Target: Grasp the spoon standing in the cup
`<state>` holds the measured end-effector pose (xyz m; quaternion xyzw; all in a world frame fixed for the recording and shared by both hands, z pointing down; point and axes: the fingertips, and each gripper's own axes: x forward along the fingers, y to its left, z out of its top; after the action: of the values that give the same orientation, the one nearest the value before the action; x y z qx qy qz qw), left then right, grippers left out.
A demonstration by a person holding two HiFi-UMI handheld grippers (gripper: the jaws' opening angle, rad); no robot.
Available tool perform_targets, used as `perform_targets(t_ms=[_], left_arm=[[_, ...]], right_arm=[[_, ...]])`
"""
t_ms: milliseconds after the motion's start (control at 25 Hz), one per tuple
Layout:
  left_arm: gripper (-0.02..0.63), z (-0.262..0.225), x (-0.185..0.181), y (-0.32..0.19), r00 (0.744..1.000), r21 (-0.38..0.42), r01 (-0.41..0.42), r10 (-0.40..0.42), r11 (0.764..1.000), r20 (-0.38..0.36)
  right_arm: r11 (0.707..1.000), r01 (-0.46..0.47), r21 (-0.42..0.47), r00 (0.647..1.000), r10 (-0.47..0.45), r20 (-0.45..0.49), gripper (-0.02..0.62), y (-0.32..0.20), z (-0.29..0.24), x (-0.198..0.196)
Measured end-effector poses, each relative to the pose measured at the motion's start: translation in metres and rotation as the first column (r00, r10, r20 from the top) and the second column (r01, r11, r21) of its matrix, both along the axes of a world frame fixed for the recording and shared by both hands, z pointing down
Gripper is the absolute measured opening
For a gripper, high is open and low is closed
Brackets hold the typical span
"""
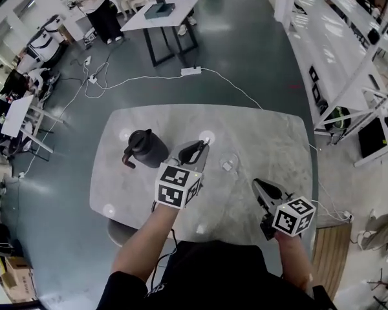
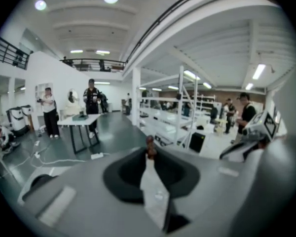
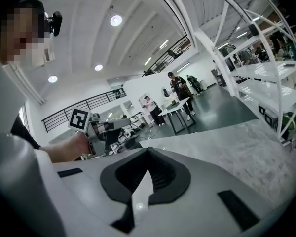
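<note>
Pinching small brown spoon handle (image 2: 149,143) at extreme tips, my left gripper (image 1: 195,148) jaws narrow; shallow hold risks it pivoting, dropping onto tabletop (image 1: 265,134). Right gripper (image 1: 260,186) jaws closed, empty.

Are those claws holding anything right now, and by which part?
Left claw pinches the spoon by its brown handle end, it seems; right claw is shut, empty.

White power strip (image 1: 191,71) lies on dark floor (image 1: 246,44).
</note>
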<state>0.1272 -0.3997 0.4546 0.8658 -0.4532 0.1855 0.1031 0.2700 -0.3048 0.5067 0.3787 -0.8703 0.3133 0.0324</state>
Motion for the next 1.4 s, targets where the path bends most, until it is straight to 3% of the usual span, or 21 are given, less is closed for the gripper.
perform_targets(t_ms=[440,800,1200,1400], left_arm=[[0.057,-0.073,-0.091,0.035,0.985,0.118,0.065,-0.045,0.991,-0.169],[0.057,-0.085,-0.159,0.07,0.949,0.143,0.135,-0.087,0.98,-0.303],[0.057,-0.091,-0.158,0.079,0.939,0.158,0.203,-0.147,0.966,-0.311],[0.055,-0.087,-0.133,0.064,0.938,0.169,0.23,-0.172,0.958,-0.3]], right_arm=[[0.993,0.016,0.114,0.998,-0.009,-0.06,-0.006,-0.004,-0.056,-0.067],[0.951,-0.057,0.304,0.993,0.084,-0.077,-0.008,0.008,-0.119,-0.092],[0.907,-0.062,0.417,0.987,0.117,-0.107,-0.009,0.001,-0.153,-0.063],[0.885,-0.034,0.464,0.987,0.103,-0.124,-0.009,-0.006,-0.16,-0.04]])
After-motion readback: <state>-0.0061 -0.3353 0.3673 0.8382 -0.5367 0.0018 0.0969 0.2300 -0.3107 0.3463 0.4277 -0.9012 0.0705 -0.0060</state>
